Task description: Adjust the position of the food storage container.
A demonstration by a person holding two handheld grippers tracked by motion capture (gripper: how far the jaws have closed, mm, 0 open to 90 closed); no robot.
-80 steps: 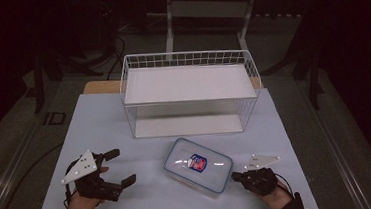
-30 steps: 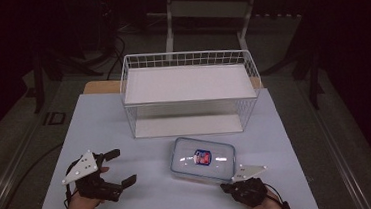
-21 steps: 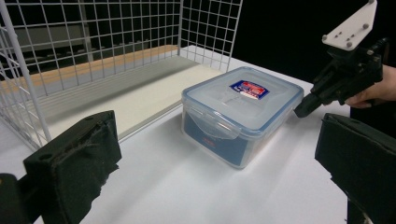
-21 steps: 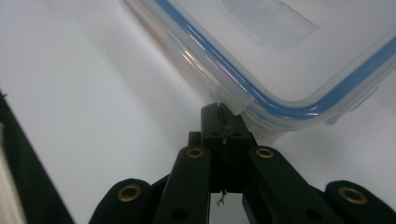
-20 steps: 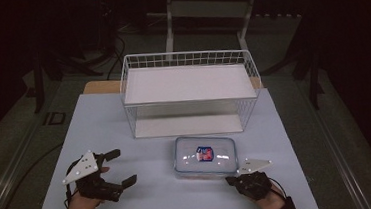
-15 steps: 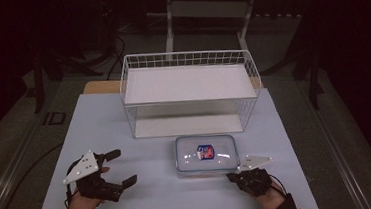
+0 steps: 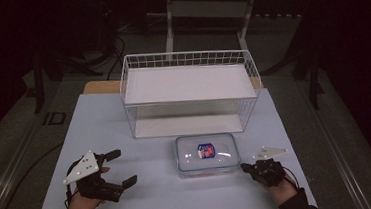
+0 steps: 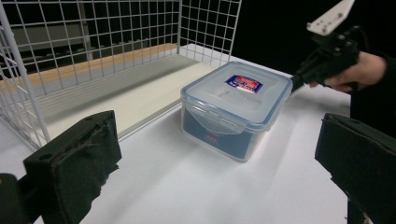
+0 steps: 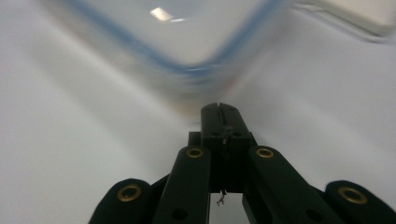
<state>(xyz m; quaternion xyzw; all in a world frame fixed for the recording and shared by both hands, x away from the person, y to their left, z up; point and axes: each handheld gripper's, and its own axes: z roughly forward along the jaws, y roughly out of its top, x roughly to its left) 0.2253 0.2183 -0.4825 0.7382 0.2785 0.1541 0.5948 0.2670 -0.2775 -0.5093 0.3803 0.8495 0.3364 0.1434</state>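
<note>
While the lidded plastic container (image 7: 207, 154) sits square on the bench (image 7: 124, 119), just in front of the open side of the wire basket (image 7: 187, 92), it is being nudged rather than gripped. Its clear lid with the blue seal and the red-and-blue label is latched down, as seen in the left gripper view (image 8: 236, 109). Against the earlier pictures, the container has been turned from a skewed lie to one parallel with the basket front, and it has been shifted slightly toward the basket. The right gripper (image 7: 249, 168) is placed at the container's near right corner, its 2 jaws pressed fully together with nothing between them; in the right gripper view (image 9: 219, 108) the closed tip is seen just short of the blurred blue-rimmed corner, and contact cannot be confirmed. The left gripper (image 7: 119, 167) is held well apart from the container at the left of the bench, its jaws spread wide and empty. From this, the straightening push is judged nearly done, and the container is judged ready to be grasped or slid into the basket.
</note>
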